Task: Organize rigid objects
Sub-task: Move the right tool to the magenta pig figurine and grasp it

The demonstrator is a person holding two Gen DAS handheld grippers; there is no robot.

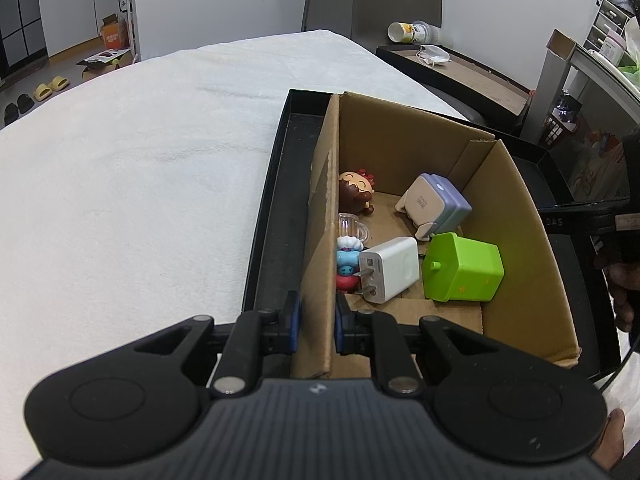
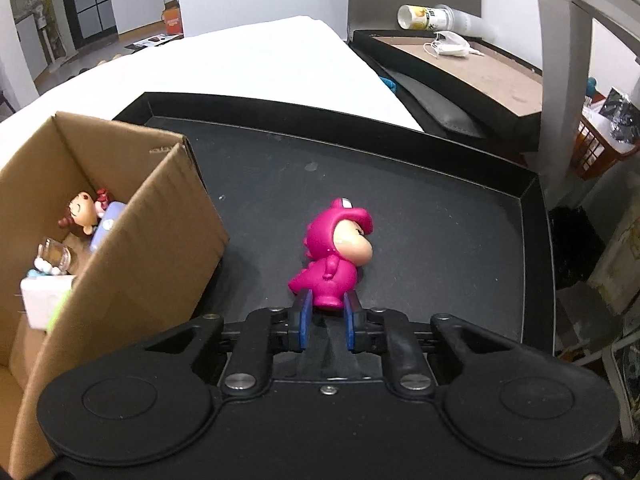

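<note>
A cardboard box (image 1: 516, 216) stands in a black tray (image 1: 276, 208). It holds a white charger (image 1: 394, 268), a green cube toy (image 1: 464, 268), a purple-and-cream device (image 1: 436, 204), a brown-haired figurine (image 1: 356, 192), a small glass mug (image 1: 352, 226) and a blue-and-red figurine (image 1: 346, 264). My left gripper (image 1: 317, 320) is shut on the box's left wall. My right gripper (image 2: 327, 314) is shut on the base of a pink dinosaur figurine (image 2: 336, 256) that stands on the tray (image 2: 440, 208), right of the box (image 2: 132, 240).
The tray lies on a white cloth-covered table (image 1: 140, 160). Behind it are a side table with a face mask (image 2: 448, 46) and a tipped cup (image 2: 424, 16). A shelf post (image 2: 564, 80) and an orange basket (image 2: 596, 144) stand at right.
</note>
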